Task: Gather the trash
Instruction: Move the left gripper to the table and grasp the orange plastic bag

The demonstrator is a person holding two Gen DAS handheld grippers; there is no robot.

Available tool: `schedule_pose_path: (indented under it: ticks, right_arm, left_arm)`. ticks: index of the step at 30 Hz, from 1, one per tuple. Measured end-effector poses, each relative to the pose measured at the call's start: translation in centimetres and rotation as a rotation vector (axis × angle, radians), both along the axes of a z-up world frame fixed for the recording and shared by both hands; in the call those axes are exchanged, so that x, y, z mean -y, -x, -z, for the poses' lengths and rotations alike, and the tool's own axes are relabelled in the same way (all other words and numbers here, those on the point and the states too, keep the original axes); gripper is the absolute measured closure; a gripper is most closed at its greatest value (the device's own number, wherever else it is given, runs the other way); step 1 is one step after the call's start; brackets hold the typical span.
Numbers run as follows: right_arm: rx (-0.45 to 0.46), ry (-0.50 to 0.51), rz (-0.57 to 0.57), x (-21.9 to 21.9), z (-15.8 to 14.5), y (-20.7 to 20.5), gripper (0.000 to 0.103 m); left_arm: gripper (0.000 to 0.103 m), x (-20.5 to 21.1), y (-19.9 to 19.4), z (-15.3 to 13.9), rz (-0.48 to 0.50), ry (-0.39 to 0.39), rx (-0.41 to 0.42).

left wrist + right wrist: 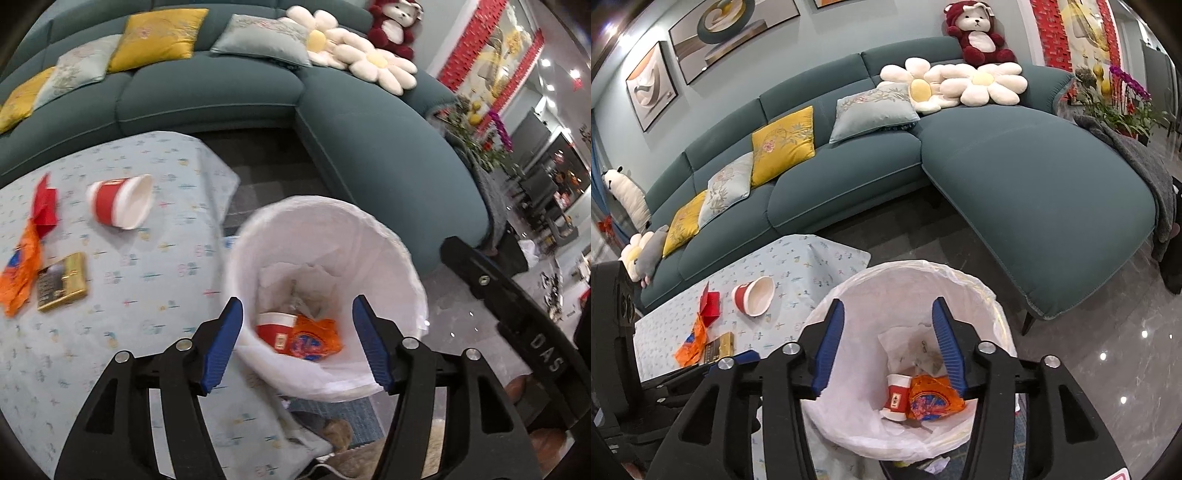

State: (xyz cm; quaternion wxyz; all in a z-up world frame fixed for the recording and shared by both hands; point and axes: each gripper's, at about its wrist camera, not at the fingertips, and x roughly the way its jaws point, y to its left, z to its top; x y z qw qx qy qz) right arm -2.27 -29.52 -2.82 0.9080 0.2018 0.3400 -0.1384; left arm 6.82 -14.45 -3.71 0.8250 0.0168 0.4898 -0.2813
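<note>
Four items left on table, left to right: orange wrapper, red paper, gold box, cup. Bin beside table holds cup and wrapper. Left gripper and right gripper over bin, jaws apart, empty. Roughly one-third done.

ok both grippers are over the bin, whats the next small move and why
Probably swing the left gripper back to the table and go for the tipped red cup. Both grippers hang open and empty above the bin, a cup and an orange wrapper already lie inside, and the table still holds trash.
</note>
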Motion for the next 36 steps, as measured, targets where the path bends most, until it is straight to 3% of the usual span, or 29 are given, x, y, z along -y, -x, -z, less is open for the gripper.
schedule_pose_path:
  ticks: [5,15,19,23,28,36]
  right_arm:
    - [0.002,0.005,-0.041,-2.5,-0.6,-0.8,0.047]
    - [-0.018,0.022,-0.179,-10.1,-0.9,-3.8,0.046]
    - [-0.036,0.019,-0.228,-13.1,-0.5,-5.3,0.046]
    - [-0.058,0.033,-0.269,-16.0,0.2,-7.2,0.044]
    - [-0.089,0.031,-0.303,-18.5,1.6,-10.1,0.043]
    - [-0.129,0.041,-0.327,-20.8,3.8,-14.7,0.043]
  left_arm:
    - [0.034,-4.5,-0.2,-0.4,-0.094,-0.037,0.04]
    - [0.033,-14.9,-2.4,-0.2,-0.297,-0.092,0.043]
    - [0.024,-19.2,-3.6,0.4,-0.378,-0.109,0.03]
    - [0.023,-23.6,-5.3,1.1,-0.441,-0.135,0.034]
    - [0.023,-27.8,-7.9,2.8,-0.504,-0.158,0.003]
    - [0.023,-32.9,-12.7,6.5,-0.576,-0.132,-0.086]
